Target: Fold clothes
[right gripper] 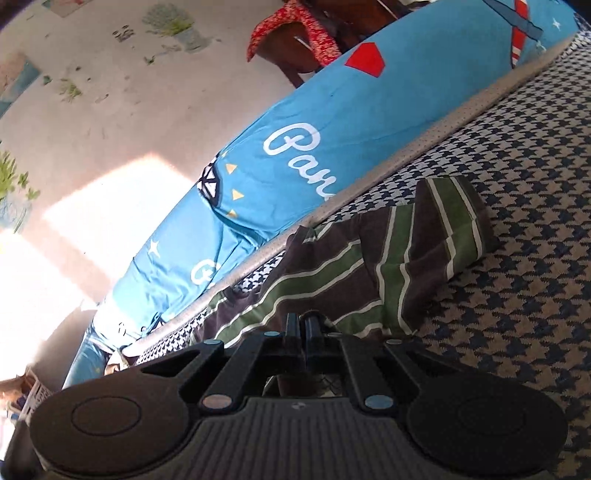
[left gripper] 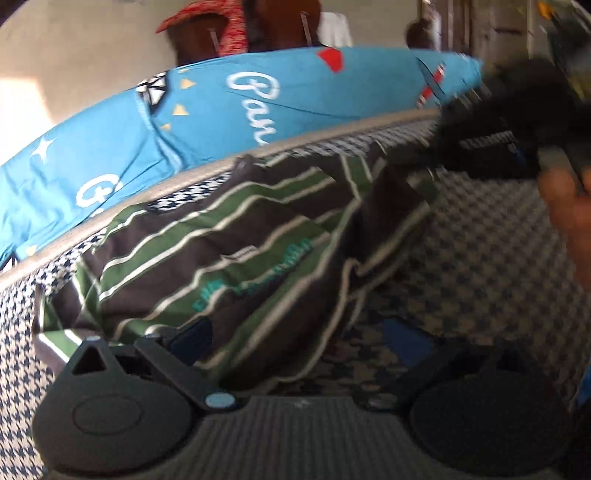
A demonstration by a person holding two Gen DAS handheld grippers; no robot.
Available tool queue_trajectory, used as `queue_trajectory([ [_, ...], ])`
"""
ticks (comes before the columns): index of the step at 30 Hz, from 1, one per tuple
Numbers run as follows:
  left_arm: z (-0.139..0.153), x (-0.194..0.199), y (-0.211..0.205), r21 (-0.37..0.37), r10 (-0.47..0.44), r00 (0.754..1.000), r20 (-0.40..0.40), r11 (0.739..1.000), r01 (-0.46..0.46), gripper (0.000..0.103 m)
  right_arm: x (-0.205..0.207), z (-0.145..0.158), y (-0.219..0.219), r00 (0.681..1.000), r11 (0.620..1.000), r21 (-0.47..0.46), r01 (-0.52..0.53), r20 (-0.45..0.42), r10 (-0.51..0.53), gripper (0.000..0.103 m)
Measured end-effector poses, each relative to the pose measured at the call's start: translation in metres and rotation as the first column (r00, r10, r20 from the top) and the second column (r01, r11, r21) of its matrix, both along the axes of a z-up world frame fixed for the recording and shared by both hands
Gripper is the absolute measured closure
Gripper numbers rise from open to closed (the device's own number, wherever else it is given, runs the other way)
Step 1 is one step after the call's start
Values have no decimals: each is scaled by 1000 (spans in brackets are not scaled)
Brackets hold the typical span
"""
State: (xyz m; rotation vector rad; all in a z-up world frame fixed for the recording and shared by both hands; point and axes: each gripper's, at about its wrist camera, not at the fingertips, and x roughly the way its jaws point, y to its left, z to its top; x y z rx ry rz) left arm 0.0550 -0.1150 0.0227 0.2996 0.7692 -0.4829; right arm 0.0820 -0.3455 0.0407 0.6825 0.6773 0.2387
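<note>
A garment striped in green, brown and white [left gripper: 229, 243] lies rumpled on the houndstooth surface [left gripper: 480, 251] close to its grey piped edge. My left gripper [left gripper: 299, 336] is open, its fingers spread wide; the garment's near part lies across the gap between them. My right gripper [right gripper: 303, 325] is shut on the garment's near edge [right gripper: 369, 258], fingers pressed together. In the left wrist view the right gripper [left gripper: 480, 144] shows blurred at the upper right, at the garment's far corner, with a hand [left gripper: 569, 206] behind it.
A blue cover with white script and red shapes [right gripper: 295, 155] hangs beyond the grey piped edge [right gripper: 406, 147]. A wooden chair with a red patterned cloth [right gripper: 295, 33] stands behind it. A pale wall with plant decals [right gripper: 110, 92] lies to the left.
</note>
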Motion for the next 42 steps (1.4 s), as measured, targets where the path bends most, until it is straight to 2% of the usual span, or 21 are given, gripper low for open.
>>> queue_trajectory([
  [6, -10, 15, 4, 16, 91, 996, -12, 996, -91, 0, 7, -4, -2, 999, 999, 24, 31, -17, -31, 97],
  [15, -25, 38, 12, 37, 225, 974, -27, 974, -224, 0, 9, -5, -9, 998, 998, -31, 57, -24, -58, 94],
  [16, -25, 40, 14, 33, 239, 971, -31, 971, -238, 0, 8, -6, -10, 998, 998, -36, 59, -28, -60, 94],
  [20, -26, 49, 23, -7, 286, 956, -71, 958, -287, 0, 2, -1, -15, 997, 994, -80, 69, -22, -71, 82],
  [24, -26, 55, 30, -39, 314, 943, -107, 947, -320, 0, -6, 5, -18, 998, 990, -127, 62, -8, -63, 82],
  [27, -26, 58, 33, -52, 324, 939, -120, 942, -331, 0, -12, 11, -11, 1000, 983, -185, 9, 7, -8, 82],
  [30, -25, 61, 35, -60, 331, 935, -127, 938, -340, 0, -20, 17, 7, 993, 958, -272, -89, 45, 105, 82],
  [33, -25, 63, 36, -68, 338, 932, -134, 935, -349, 0, -29, 18, 27, 969, 921, -331, -207, 59, 239, 82],
  [35, -24, 64, 37, -69, 341, 930, -137, 933, -353, 0, -32, 13, 39, 951, 893, -359, -272, 39, 306, 81],
  [42, -24, 66, 38, -72, 344, 927, -148, 931, -357, 0, -37, -9, 73, 903, 797, -464, -387, -17, 428, 81],
])
